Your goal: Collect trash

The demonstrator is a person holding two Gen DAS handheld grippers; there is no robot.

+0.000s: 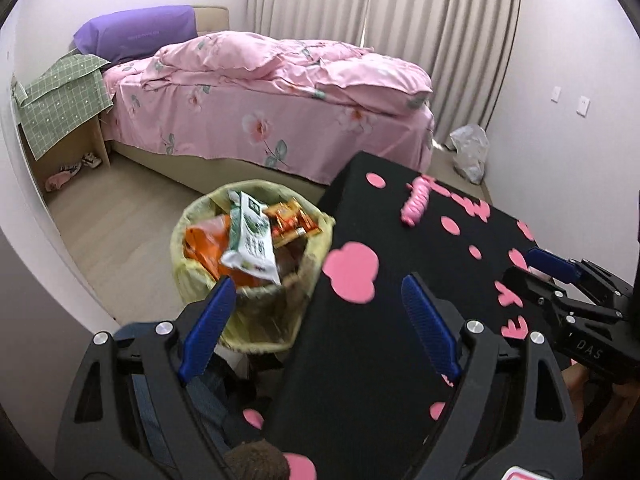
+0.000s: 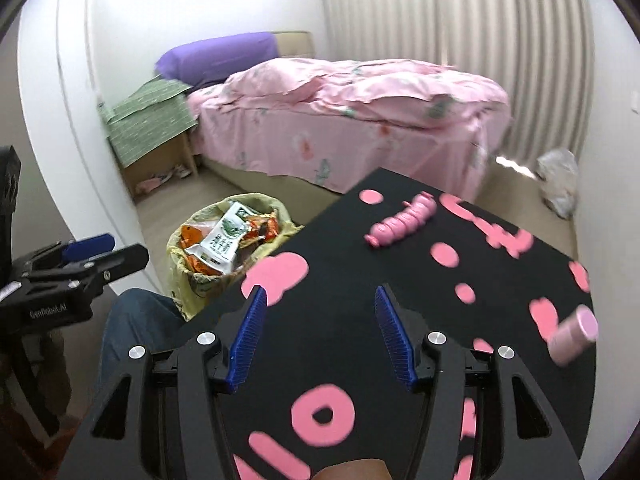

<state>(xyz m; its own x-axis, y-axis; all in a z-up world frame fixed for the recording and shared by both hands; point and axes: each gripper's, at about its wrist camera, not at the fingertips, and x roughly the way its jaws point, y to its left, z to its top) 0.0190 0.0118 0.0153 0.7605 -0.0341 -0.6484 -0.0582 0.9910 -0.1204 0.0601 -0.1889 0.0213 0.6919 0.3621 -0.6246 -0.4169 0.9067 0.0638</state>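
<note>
A wicker trash basket [image 1: 256, 320] lined with a yellow bag stands on the floor left of a black table with pink shapes [image 1: 360, 360]. It holds a white-green milk pouch [image 1: 250, 242] and orange wrappers [image 1: 294, 220]; it also shows in the right wrist view [image 2: 192, 280]. A pink ridged bottle [image 1: 416, 202] [image 2: 404, 222] lies on the table's far side. A pink cylinder [image 2: 574, 334] lies at the table's right edge. My left gripper [image 1: 320, 300] is open and empty, over the basket's rim and table edge. My right gripper [image 2: 320, 300] is open and empty above the table.
A bed with pink bedding [image 1: 276, 100] fills the back. A nightstand under a green cloth [image 1: 60, 100] stands at the left. A white plastic bag [image 1: 470, 150] lies on the floor by the curtain. The person's jeans [image 2: 132, 332] show below the table.
</note>
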